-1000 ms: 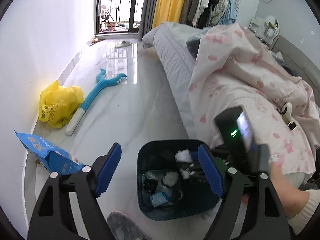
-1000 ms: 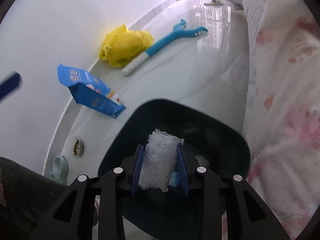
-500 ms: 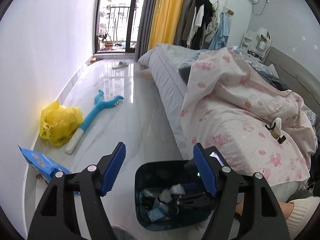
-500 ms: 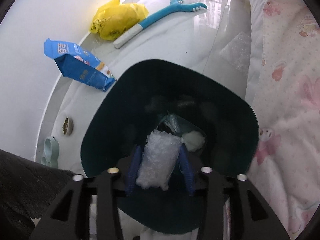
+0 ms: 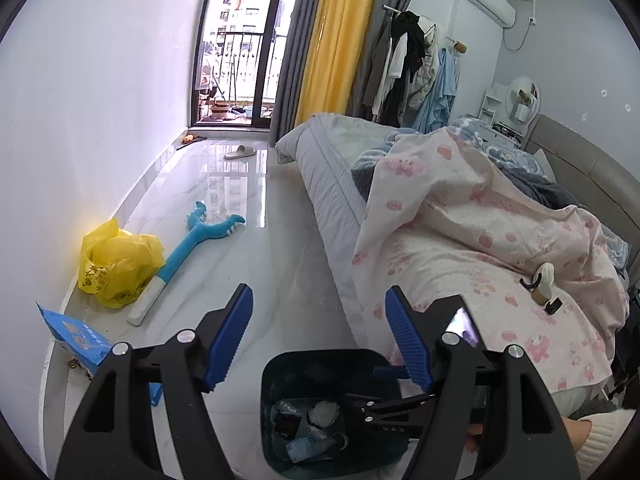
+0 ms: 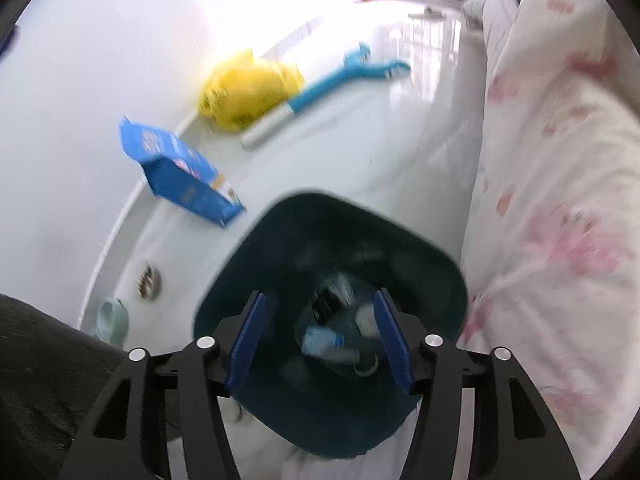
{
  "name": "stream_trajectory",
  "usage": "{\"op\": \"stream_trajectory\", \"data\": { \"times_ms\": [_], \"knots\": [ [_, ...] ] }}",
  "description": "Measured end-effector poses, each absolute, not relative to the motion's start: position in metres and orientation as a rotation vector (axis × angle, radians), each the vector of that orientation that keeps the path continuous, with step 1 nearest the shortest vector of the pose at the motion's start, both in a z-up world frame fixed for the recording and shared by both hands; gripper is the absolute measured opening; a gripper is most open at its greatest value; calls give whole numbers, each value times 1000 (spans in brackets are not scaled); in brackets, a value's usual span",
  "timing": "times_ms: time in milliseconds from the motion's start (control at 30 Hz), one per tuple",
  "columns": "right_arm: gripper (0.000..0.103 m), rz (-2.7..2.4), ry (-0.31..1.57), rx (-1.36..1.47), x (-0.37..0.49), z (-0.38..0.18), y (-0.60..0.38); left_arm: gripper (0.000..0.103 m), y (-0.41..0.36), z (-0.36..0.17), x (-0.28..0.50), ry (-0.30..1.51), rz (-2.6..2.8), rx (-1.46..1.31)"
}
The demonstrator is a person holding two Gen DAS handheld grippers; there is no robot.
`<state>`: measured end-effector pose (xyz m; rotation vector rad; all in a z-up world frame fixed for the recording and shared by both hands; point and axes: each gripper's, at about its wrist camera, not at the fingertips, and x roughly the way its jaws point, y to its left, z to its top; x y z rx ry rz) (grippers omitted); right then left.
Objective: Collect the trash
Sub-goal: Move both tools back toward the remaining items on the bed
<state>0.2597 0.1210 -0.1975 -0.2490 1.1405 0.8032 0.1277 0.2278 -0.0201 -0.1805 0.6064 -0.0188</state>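
Our right gripper (image 6: 320, 334) hangs over the dark bin (image 6: 404, 240); its fingers have just been opening and now stand apart with nothing between them. In the bin we see trash (image 6: 326, 342), among it a small bottle and white wads, but the right view is blurred. Our left gripper (image 5: 318, 338) is above the floor (image 5: 248, 256) beside the bed (image 5: 472, 236), fingers wide apart and empty. Near the wall lie a blue pack (image 5: 74, 336), a yellow bag (image 5: 118, 266) and a blue stick (image 5: 186, 252), the stick just beside the bag.
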Motion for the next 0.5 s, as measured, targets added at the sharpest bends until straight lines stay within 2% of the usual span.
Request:
{"op": "stream_trajectory", "data": {
  "times_ms": [200,500],
  "knots": [
    [63,801,982,-217,258,-154,91,71,208,-19,136,606,-44,-171],
    [64,733,869,-173,264,-120,28,71,169,-13,155,629,-108,-192]
  ]
}}
